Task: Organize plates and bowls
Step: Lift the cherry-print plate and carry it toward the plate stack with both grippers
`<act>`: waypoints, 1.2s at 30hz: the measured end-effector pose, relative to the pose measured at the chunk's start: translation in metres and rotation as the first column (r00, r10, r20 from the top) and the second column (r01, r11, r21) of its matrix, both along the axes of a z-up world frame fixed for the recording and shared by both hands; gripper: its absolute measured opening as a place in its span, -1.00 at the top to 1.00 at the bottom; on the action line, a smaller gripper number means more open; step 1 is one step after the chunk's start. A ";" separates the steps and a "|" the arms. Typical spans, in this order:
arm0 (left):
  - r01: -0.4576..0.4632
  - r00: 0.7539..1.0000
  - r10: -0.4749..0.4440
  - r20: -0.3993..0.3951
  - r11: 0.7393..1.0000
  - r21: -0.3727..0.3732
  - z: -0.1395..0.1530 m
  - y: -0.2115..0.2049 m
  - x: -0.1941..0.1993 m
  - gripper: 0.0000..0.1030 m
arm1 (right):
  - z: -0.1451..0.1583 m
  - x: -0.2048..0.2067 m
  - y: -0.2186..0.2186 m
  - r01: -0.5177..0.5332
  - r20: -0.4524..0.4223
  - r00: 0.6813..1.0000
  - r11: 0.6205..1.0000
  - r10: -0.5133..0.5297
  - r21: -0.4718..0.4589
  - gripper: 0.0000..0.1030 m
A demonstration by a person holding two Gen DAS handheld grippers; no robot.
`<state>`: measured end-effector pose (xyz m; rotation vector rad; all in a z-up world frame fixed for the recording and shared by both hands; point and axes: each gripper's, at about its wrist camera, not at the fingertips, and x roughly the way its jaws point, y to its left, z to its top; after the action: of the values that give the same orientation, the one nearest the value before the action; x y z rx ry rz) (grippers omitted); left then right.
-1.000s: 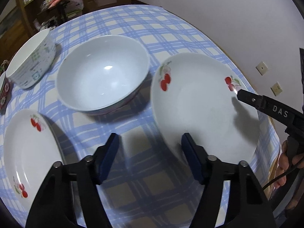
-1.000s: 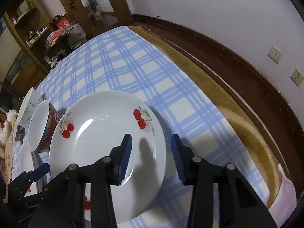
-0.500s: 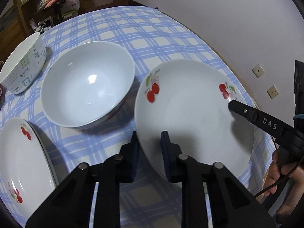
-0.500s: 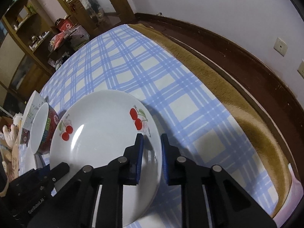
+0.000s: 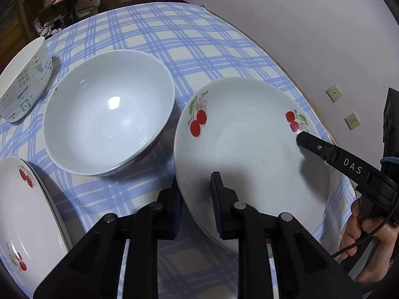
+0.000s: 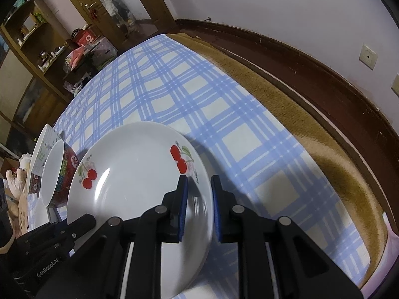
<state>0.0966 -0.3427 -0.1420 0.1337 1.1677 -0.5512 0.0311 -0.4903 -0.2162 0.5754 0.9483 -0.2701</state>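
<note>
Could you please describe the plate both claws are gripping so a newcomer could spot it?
On the blue-checked tablecloth, look right of the big white bowl. The cherry plate there is the one clamped at opposite rims by both claws.

The cherry-print plate (image 5: 249, 149) is glossy glazed ceramic, as is the smooth white bowl (image 5: 107, 114) beside it. Under them lies a matt blue-checked cloth (image 5: 174, 49) on the tabletop, edged by a rough tan fabric (image 6: 286, 104). Each matt black plastic gripper (image 6: 197, 199) has ribbed blue pads (image 5: 215, 199) and shiny metal pins.
</note>
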 end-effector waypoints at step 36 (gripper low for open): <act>-0.007 0.999 0.008 0.032 0.999 -0.041 0.047 0.032 -0.025 0.58 | 0.058 -0.048 0.040 0.045 0.118 0.992 0.996 -0.035 -0.078 0.82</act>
<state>0.0713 -0.3102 -0.0949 0.1028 1.1240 -0.5642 -0.0172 -0.4504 -0.1582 0.5307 0.8104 -0.3060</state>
